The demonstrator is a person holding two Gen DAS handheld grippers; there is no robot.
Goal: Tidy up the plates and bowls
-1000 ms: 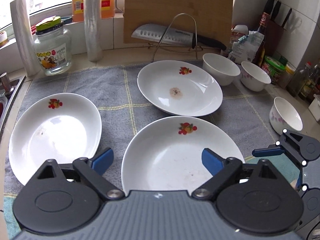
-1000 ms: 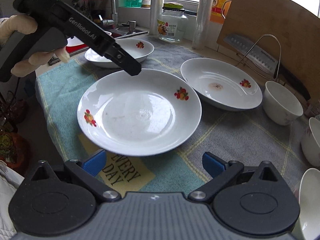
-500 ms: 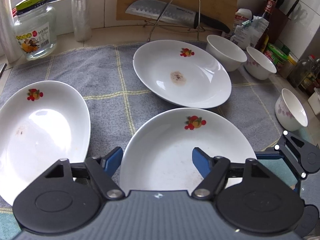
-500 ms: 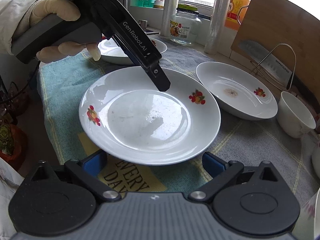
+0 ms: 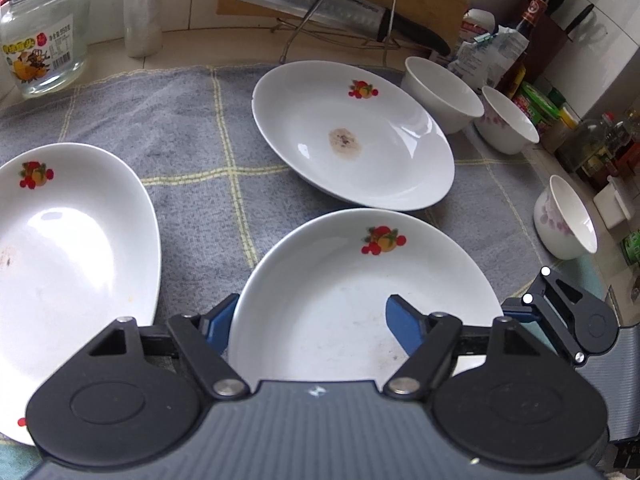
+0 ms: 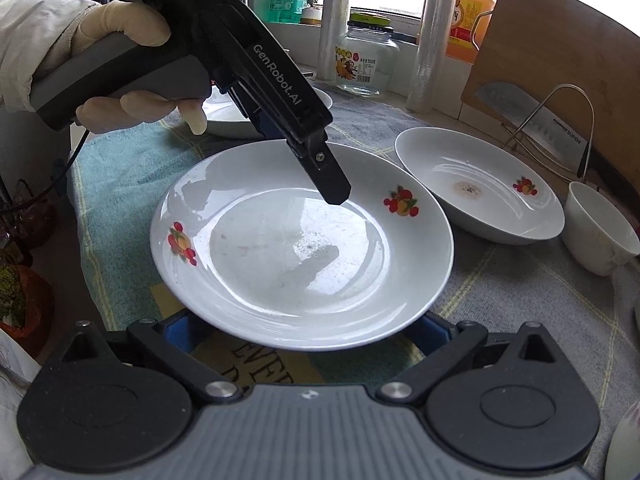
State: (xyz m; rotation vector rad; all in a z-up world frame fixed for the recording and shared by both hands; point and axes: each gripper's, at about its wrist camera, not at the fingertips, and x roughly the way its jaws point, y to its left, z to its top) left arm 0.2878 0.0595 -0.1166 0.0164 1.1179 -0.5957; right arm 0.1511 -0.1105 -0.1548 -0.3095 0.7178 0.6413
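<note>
The white fruit-patterned plate [image 5: 72,264] at left runs off the frame's edge. The nearest white plate's [image 6: 304,248] rim hides the right gripper's blue fingertips [image 6: 180,330].

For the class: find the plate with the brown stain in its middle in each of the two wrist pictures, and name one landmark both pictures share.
Left wrist view: stained plate sits upper centre, beyond the nearest plate.
Right wrist view: stained plate sits right of centre, behind the big plate.
Shared landmark: the knife on its wire stand, just behind it.
</note>
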